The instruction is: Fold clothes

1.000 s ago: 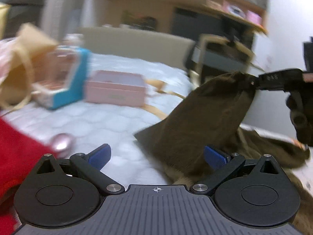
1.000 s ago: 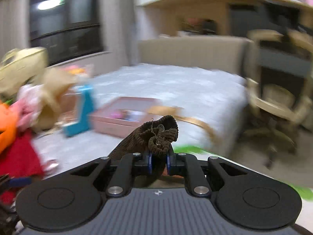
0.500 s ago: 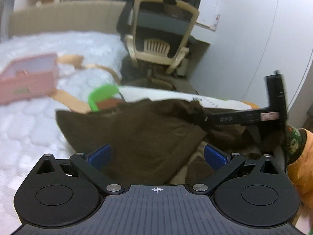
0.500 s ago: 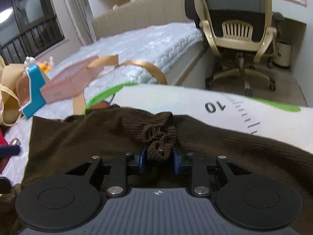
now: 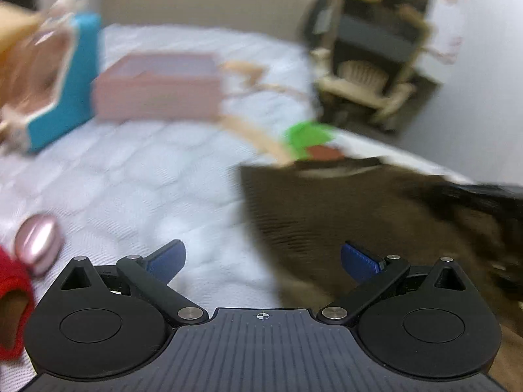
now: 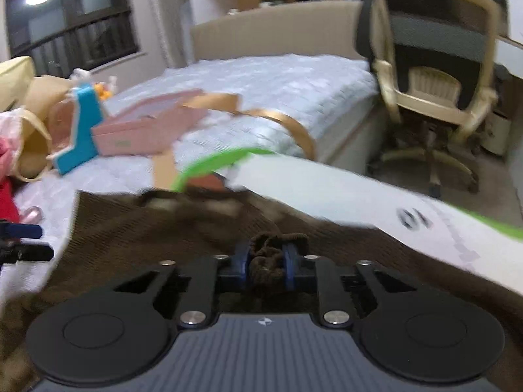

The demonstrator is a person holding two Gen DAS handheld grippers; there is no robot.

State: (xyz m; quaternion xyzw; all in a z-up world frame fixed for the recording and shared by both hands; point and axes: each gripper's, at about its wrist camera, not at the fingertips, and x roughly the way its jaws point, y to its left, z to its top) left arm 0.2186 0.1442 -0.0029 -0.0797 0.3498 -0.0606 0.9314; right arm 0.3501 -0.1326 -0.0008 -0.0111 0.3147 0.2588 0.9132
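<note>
**Right side has the brown sweater pinched, left side is empty**

Closest in, the right gripper has its jaws clamped on a bunched wad of the brown sweater, which lies spread out low across the bed and partly over a white mat with green markings. The left gripper has its jaws wide apart, holding nothing, sitting right at the sweater's left edge.

What worries me: that pinch is only on a small knot of knit, so a sharp pull could slip it out or drag the whole thing crooked. With one corner held and the other loose, the fold probably ends up lopsided.

Further out there's a small pink case, something red at the left edge, a pink box, a tan ribbon near the sweater's far edge that could snag, and an office chair beyond.
</note>
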